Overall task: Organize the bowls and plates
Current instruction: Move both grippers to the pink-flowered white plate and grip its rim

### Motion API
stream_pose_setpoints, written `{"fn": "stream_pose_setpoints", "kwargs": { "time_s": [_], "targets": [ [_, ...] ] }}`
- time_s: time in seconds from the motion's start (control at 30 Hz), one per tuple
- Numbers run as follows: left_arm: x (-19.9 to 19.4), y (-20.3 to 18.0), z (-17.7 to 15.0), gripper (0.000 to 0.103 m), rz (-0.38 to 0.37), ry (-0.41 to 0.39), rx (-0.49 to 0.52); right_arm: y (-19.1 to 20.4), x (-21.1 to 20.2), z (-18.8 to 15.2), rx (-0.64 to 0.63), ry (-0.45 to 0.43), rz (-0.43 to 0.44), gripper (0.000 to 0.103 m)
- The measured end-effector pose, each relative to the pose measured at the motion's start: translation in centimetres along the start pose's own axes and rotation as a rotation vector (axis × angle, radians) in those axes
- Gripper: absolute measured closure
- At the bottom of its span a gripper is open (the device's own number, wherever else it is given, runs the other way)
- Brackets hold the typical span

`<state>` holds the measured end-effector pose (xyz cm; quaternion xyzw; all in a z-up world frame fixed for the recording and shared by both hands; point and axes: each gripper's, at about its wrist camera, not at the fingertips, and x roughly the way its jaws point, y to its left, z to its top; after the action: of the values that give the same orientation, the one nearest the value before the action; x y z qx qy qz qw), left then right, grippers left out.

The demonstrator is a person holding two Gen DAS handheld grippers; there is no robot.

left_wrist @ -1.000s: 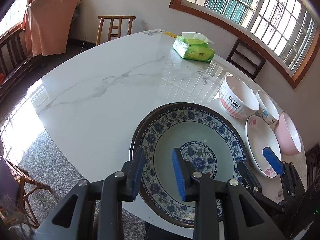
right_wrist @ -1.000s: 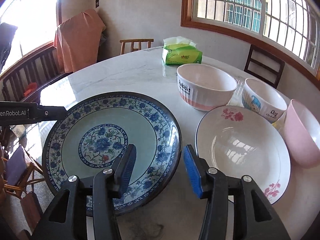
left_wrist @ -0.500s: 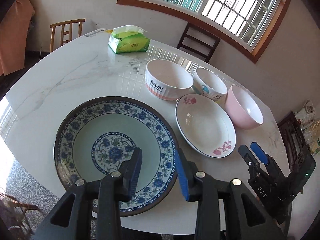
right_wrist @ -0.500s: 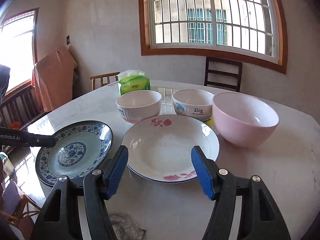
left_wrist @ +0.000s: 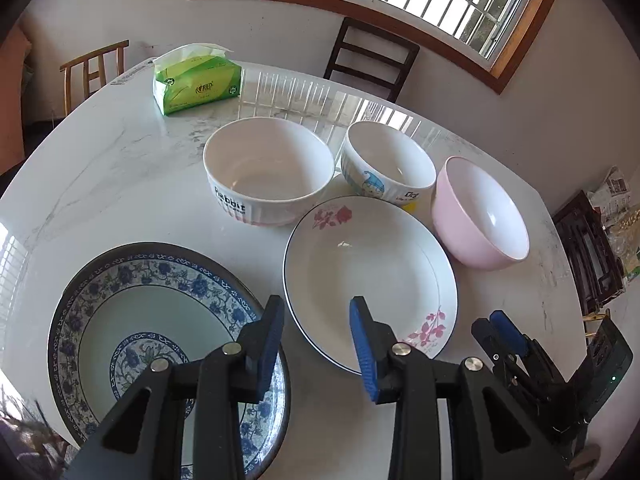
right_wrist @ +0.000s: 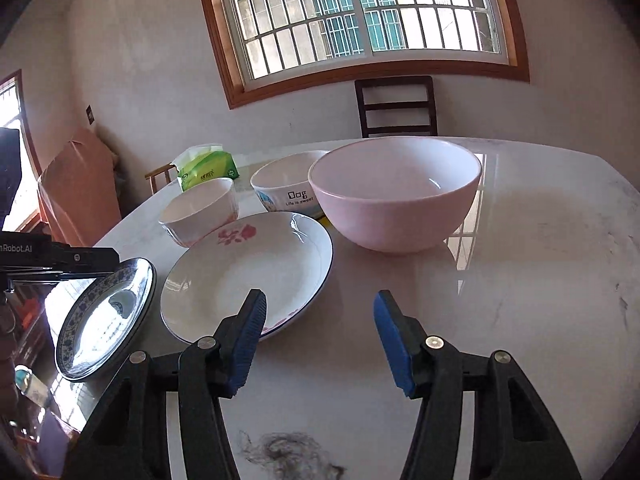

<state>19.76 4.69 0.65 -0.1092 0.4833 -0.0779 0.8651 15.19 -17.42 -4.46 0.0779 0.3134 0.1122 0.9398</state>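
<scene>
Dishes: five pieces on the marble tabletop [left_wrist: 120,152], none stacked.
- Blue-patterned plate [left_wrist: 132,320] nearest the front edge on the left side.
- White plate [left_wrist: 368,264] with pink flowers just beside it, rims near; cannot tell if they touch.
- Behind these, a row: "Rabbit" bowl [left_wrist: 268,168], "Dog" bowl [left_wrist: 388,164], pink bowl [left_wrist: 480,212]. The white plate's far rim sits close against all three; contact not resolvable.

Step in hand (judgement): the start of the sorting. Nothing has been picked up or nested, so this reads as the approach and choice of a first piece.

Left hand-held gripper [left_wrist: 316,344]: jaws moderately open, holding nothing. It hovers above the gap between the two plates, one pad over the blue plate's rim, the other over the white plate's near rim. Touching neither, as far as the view shows.

Right hand-held gripper [right_wrist: 318,340]: jaws wide open, empty, held low over bare tabletop in front of the pink bowl, left pad over the white plate's near edge.

Next move (judgement): grip one plate by its rim and set it on the other, probably the smaller white plate onto the blue. The rims lie low on a slick surface, so a pad must get under the lip; a shallow bite could slip.

Outward: green tissue pack [left_wrist: 196,80] at the far edge, chairs [left_wrist: 372,64] beyond, barred window behind.
</scene>
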Motion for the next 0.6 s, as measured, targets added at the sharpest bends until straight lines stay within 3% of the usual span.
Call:
{"fn": "stream_pose_setpoints", "kwargs": {
  "time_s": [0.3,0.6],
  "targets": [
    [3.8,0.9,2.1,0.068,-0.011,0.074,-0.048,-1.8,2.3,1.0,0.07,0.049,0.019,0.06],
    [5.9,0.6,2.8,0.068,0.036,0.125,-0.022,-1.6,4.6,1.8,0.076,0.103,0.033,0.063]
  ]
}}
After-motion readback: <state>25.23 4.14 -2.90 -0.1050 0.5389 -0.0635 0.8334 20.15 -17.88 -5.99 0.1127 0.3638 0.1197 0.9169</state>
